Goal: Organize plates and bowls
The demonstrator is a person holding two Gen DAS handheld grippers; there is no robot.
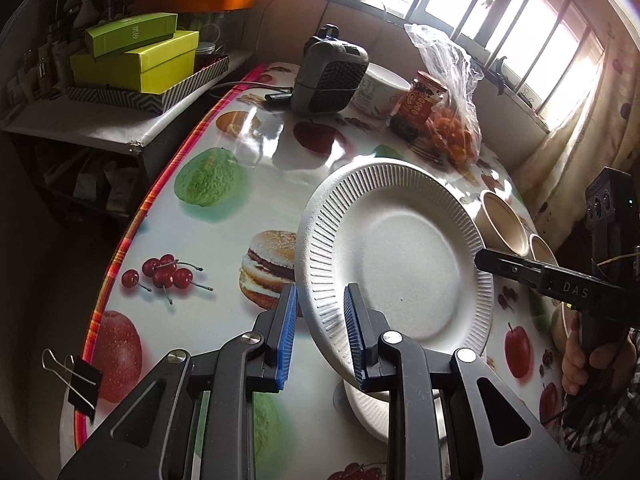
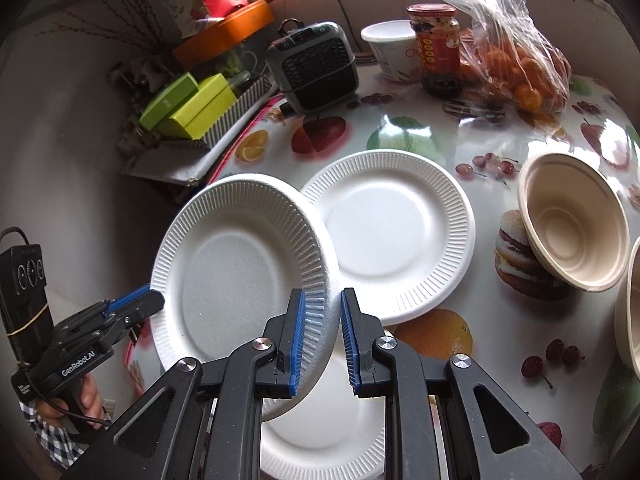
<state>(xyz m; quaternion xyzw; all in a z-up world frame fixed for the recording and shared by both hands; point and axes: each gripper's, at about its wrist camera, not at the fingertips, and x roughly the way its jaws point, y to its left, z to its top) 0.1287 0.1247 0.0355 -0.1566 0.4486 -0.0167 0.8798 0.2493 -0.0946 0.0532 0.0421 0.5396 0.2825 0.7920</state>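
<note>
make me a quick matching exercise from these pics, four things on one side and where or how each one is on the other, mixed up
Things:
1. lifted plate
2. second plate
3. tan bowl
4. sauce jar

States:
A. tilted, rim facing the camera
B. flat on the fruit-print tablecloth
C. held off the table, gripped at opposite edges by the left gripper and right gripper
D. upright beside a bag of oranges

Pairs: 1-C, 2-B, 3-A, 4-D
</note>
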